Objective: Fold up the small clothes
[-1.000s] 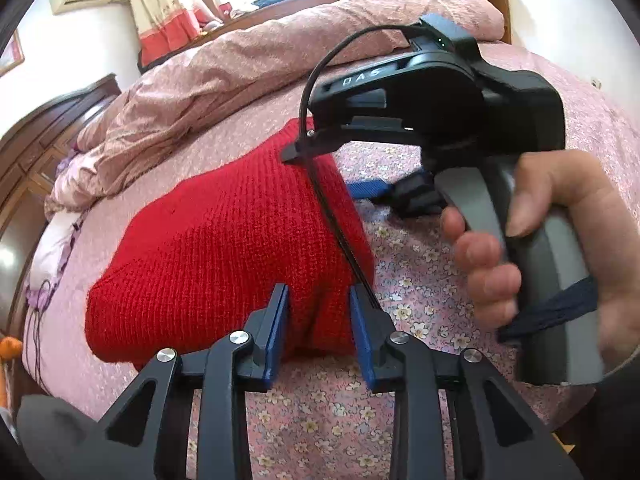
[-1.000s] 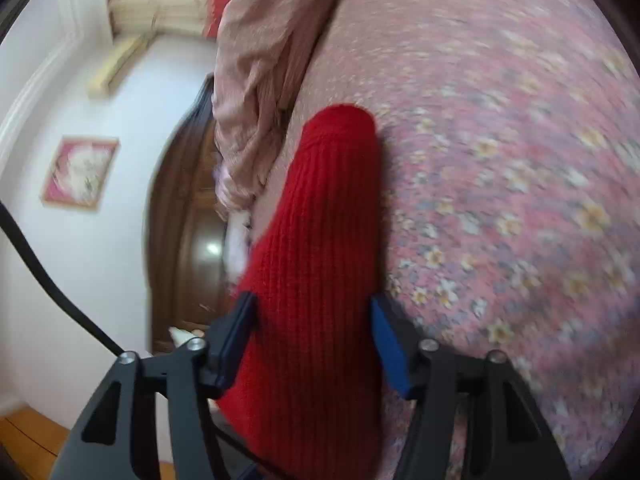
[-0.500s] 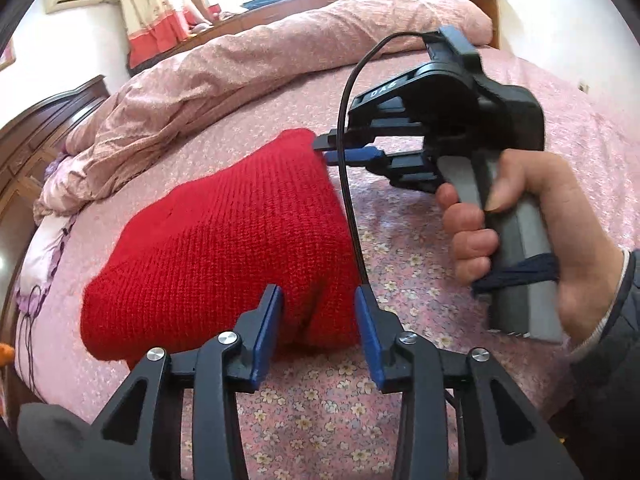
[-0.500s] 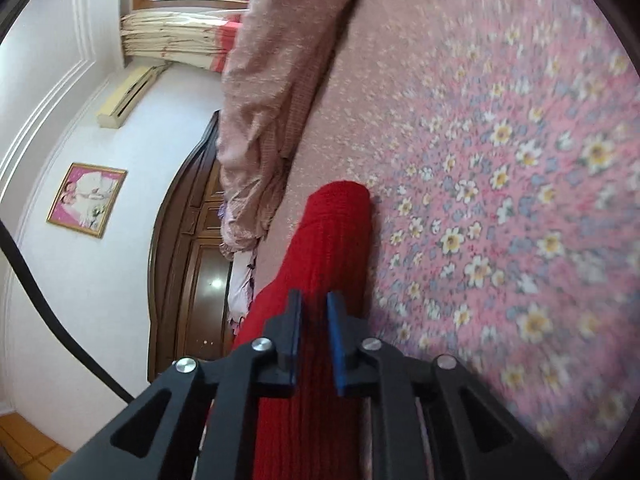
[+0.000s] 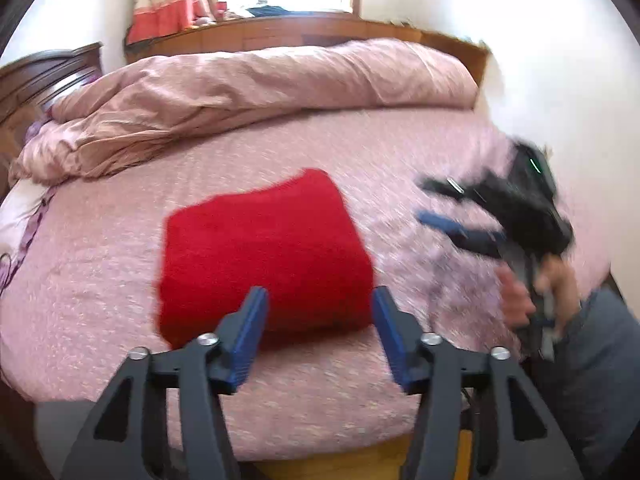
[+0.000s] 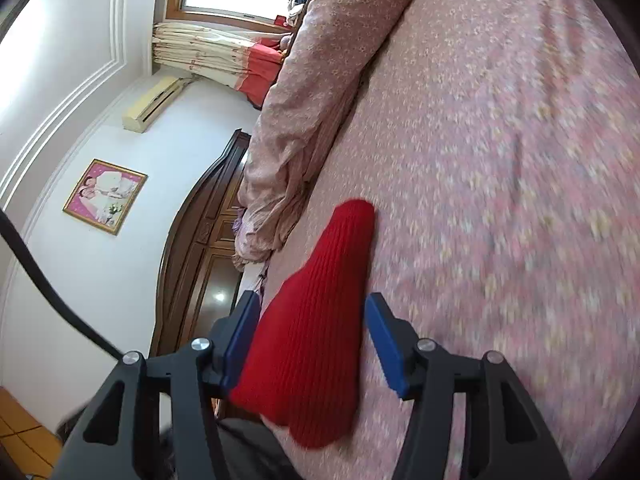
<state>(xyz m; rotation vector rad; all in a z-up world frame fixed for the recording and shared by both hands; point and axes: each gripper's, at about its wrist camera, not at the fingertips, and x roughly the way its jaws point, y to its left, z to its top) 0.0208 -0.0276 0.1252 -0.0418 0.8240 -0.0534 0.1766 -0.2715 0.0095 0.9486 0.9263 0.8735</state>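
Lying folded into a thick block, the red knit garment point(image 5: 264, 252) rests on the pink floral bed point(image 5: 400, 152), close to its near edge. The left gripper point(image 5: 318, 336) is just short of the block's near side, jaws opening, nothing between them. The right gripper point(image 5: 436, 204) (blurred in the left view) hangs off the block's right side, jaws also opening and empty. From its own camera the block's long axis runs straight ahead, so both look about equally near.
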